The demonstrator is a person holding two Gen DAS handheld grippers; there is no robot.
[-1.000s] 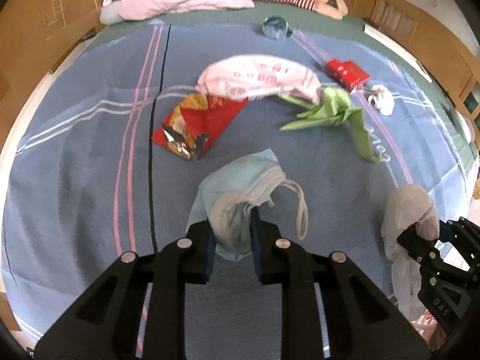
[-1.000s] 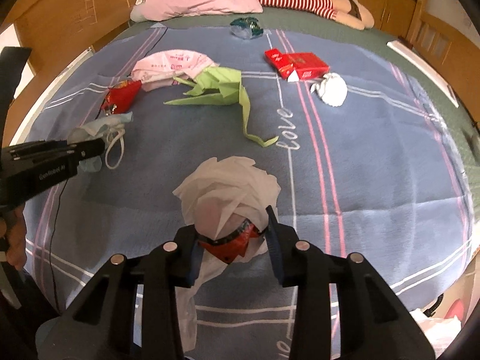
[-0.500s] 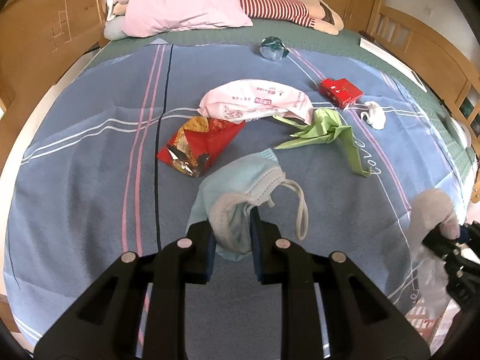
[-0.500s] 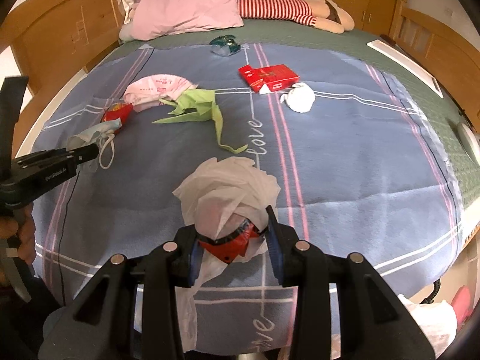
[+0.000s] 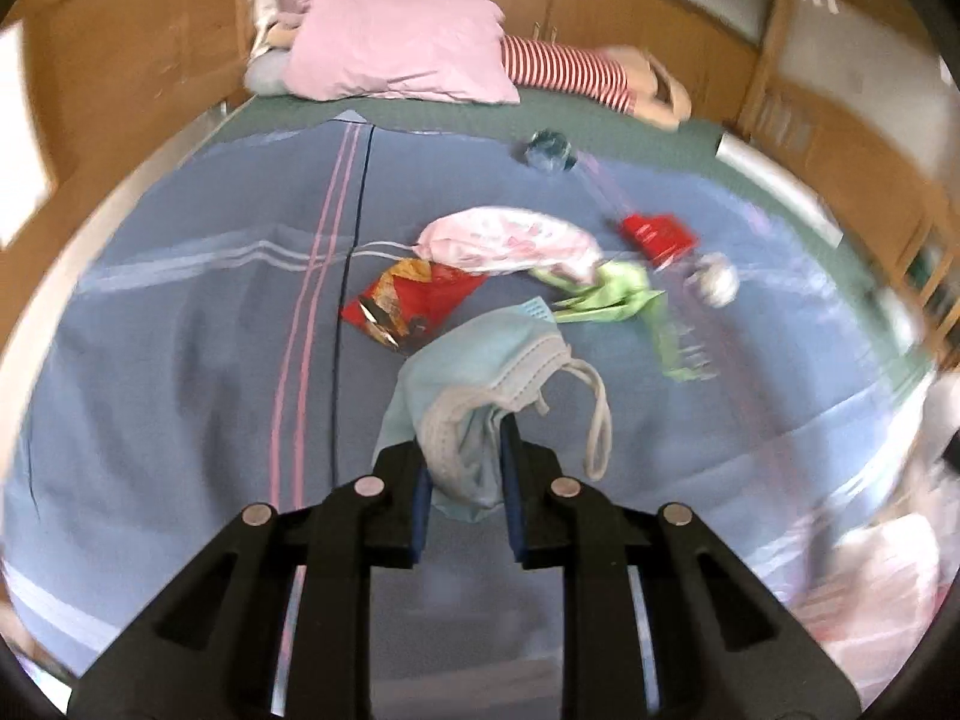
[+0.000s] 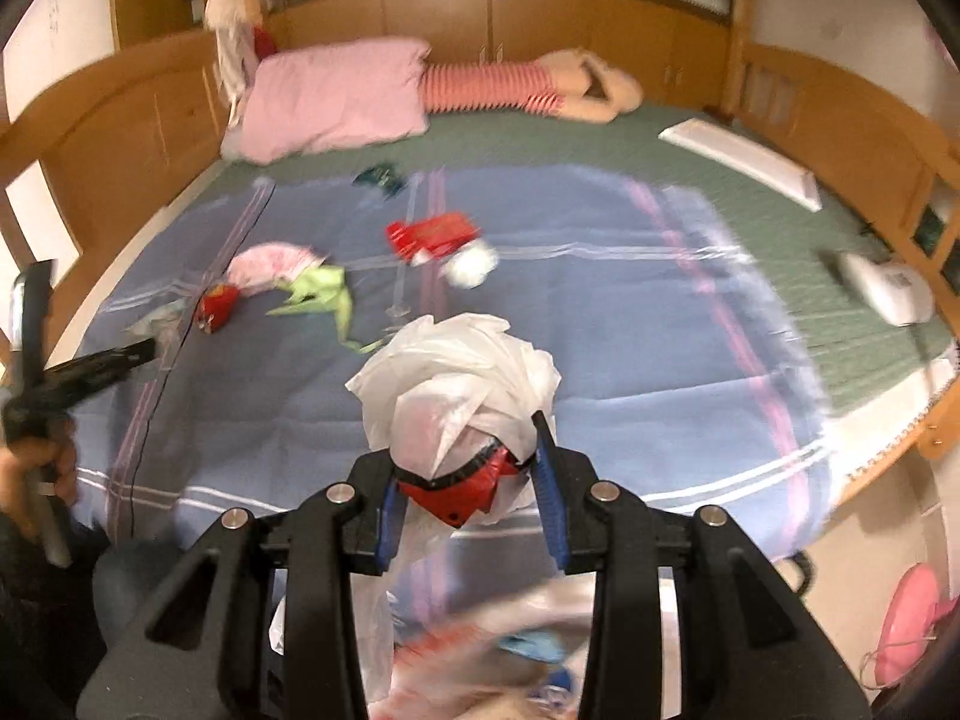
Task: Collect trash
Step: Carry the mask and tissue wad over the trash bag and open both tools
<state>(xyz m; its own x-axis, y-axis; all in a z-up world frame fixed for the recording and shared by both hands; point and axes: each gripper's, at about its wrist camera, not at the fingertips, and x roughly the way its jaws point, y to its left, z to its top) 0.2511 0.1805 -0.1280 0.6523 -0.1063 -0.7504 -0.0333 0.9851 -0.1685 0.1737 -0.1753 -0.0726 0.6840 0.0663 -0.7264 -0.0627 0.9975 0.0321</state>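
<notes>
My left gripper [image 5: 463, 450] is shut on a light blue face mask [image 5: 480, 360], which hangs above the blue bedspread [image 5: 180, 390] with an ear loop dangling to the right. My right gripper [image 6: 467, 456] is shut on a crumpled white wad [image 6: 456, 372] with a red wrapper scrap [image 6: 462, 486] under it. On the bed lie a red snack bag [image 5: 414, 300], a pink-and-white bag [image 5: 510, 240], green paper [image 5: 612, 294], a red box [image 5: 657, 234], a white tissue ball [image 5: 714, 282] and a teal wrapper [image 5: 546, 150].
A blurred white plastic bag [image 6: 510, 642] with bits inside sits below my right gripper, off the bed's front edge. A pink pillow [image 6: 336, 96] and a striped doll [image 6: 498, 84] lie at the headboard. A white device [image 6: 888, 288] rests at the right. Wooden rails surround the bed.
Both grippers have risen and drawn back from the bed with their loads. The right one moved farther, past the front edge, and the white bag now shows beneath it.
</notes>
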